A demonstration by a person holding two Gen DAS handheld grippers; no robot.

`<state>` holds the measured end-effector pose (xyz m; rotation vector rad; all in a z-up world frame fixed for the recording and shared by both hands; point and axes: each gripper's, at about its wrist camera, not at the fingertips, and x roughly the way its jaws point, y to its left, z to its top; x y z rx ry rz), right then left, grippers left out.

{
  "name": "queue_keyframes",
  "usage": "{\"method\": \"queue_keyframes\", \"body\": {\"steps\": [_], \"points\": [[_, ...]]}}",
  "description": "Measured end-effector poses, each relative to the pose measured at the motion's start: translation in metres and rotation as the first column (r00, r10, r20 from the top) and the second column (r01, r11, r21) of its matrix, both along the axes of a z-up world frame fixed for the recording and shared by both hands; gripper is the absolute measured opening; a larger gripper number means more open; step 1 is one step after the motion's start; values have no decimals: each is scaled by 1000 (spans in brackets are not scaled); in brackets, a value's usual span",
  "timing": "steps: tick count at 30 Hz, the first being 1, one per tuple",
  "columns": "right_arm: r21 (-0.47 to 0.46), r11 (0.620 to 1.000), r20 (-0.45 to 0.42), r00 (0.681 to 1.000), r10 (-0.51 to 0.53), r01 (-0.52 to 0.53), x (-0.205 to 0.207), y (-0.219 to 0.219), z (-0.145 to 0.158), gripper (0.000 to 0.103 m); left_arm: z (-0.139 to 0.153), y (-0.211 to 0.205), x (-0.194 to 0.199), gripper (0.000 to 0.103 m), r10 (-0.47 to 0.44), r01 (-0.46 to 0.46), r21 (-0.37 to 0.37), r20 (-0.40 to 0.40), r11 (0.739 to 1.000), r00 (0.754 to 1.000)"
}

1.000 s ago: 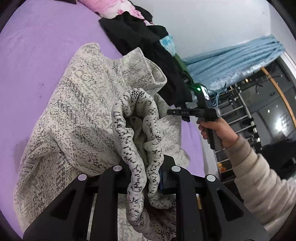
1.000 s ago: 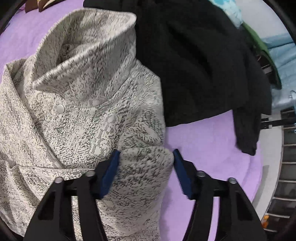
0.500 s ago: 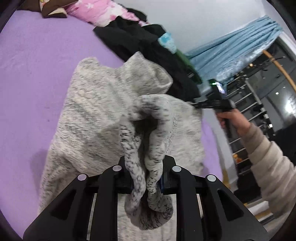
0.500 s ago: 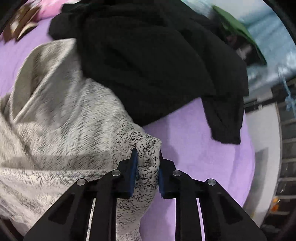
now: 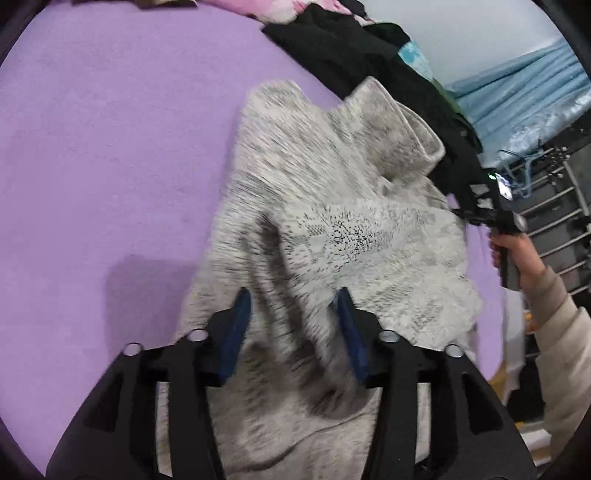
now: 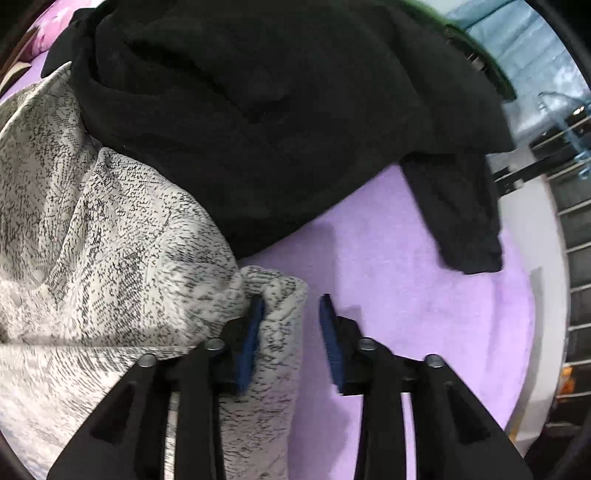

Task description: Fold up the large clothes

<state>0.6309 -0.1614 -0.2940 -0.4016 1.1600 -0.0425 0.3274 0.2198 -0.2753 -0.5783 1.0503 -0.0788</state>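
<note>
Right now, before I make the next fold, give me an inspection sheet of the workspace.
Surface: purple bed sheet, bare on the left side.
Job's things: grey speckled jacket lying loosely bunched, collar toward the far side.
Clutter: black clothes heaped beside the jacket; pink fabric at the far edge.
Grippers: left gripper open over the jacket; right gripper open, jacket edge against one finger.
Cables: nothing seen.
Surroundings: blue curtain, metal rack.

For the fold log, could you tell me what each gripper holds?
Nothing: left gripper and right gripper are both open over the grey sweater.
</note>
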Motion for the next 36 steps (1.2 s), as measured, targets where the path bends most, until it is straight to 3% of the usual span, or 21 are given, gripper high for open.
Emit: {"method": "queue_keyframes", "body": {"steps": [2, 7, 10, 13, 17, 21, 24, 27, 31, 36], "points": [[2, 1000, 45, 999, 16, -16, -14, 2, 14, 45, 10, 5, -7, 64, 31, -32, 88, 13, 996, 999], [118, 988, 155, 985, 76, -95, -69, 12, 59, 74, 39, -6, -12, 76, 16, -30, 120, 119, 992, 993], [147, 976, 195, 972, 128, -158, -112, 13, 61, 77, 60, -32, -16, 79, -61, 23, 171, 218, 985, 974], [175, 960, 183, 965, 187, -219, -141, 26, 54, 77, 65, -56, -16, 84, -95, 55, 146, 288, 988, 953], [197, 955, 104, 973, 206, -223, -155, 28, 9, 77, 50, -85, -5, 86, -162, 130, 139, 257, 982, 953], [179, 958, 51, 974, 219, -225, -166, 23, -38, 81, 17, -95, 8, 86, -177, 152, 185, 126, 971, 976], [256, 953, 55, 987, 149, -158, -157, 5, -60, 97, -2, -89, 10, 86, -166, 153, 151, 83, 977, 983], [353, 927, 36, 992, 123, -128, -147, -9, -80, 98, -9, -91, 15, 87, -169, 157, 152, 72, 976, 983], [332, 931, 68, 988, 137, -152, -150, -7, -75, 97, -10, -97, 15, 88, -178, 161, 191, 75, 968, 981], [359, 918, 112, 984, 136, -167, -190, -18, -44, 97, 13, -89, -4, 89, -138, 115, 159, 145, 981, 980]]}}
